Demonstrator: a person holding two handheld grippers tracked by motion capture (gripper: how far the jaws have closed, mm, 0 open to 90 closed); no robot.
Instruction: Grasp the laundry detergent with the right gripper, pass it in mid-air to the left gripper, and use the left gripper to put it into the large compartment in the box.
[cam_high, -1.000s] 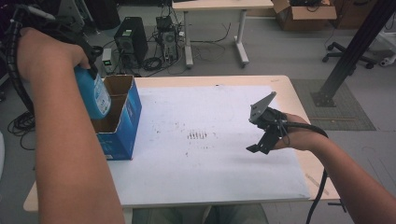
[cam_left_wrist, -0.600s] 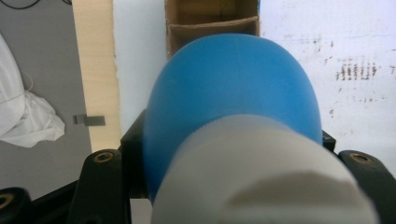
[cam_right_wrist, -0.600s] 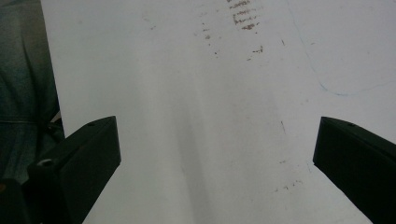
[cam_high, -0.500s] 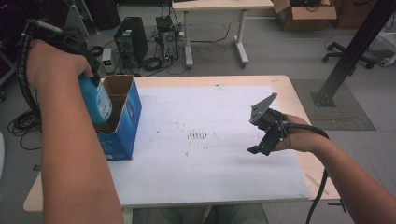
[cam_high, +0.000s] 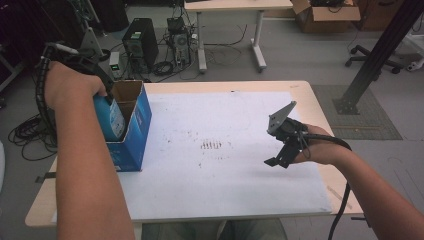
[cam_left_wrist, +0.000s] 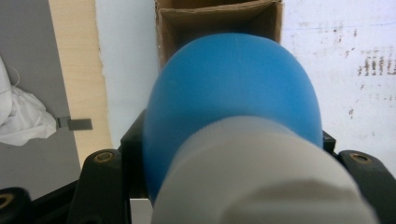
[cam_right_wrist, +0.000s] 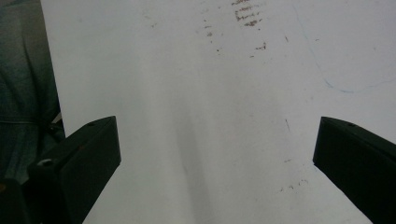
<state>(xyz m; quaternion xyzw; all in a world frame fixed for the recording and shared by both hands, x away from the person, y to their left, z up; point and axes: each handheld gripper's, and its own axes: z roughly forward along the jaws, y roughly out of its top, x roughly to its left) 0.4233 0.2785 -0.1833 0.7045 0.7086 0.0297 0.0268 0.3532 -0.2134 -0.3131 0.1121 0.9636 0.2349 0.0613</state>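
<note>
A blue bottle (cam_high: 111, 117) with a grey-white cap (cam_left_wrist: 261, 177) hangs partly inside the open top of a blue cardboard box (cam_high: 134, 131) at the table's left. My left gripper (cam_high: 102, 97) is shut on the bottle near its top; in the left gripper view the bottle's blue body (cam_left_wrist: 233, 93) sits between the black jaws, above the box's brown inside (cam_left_wrist: 219, 18). My right gripper (cam_high: 280, 150) rests over the white sheet (cam_high: 225, 165) at the right, jaws wide apart with nothing between them; its own point in the right gripper view is (cam_right_wrist: 215, 154).
The white sheet (cam_right_wrist: 196, 116) covers most of the wooden table (cam_high: 320, 110) and carries small brown marks (cam_high: 211, 145) at its middle. Beyond the table stand a computer tower (cam_high: 140, 42), cables and another desk (cam_high: 230, 15). A black post (cam_high: 380, 50) rises at the right.
My left hand has sunk, lowering the blue bottle from above the box into its open top. The right hand has stayed where it was.
</note>
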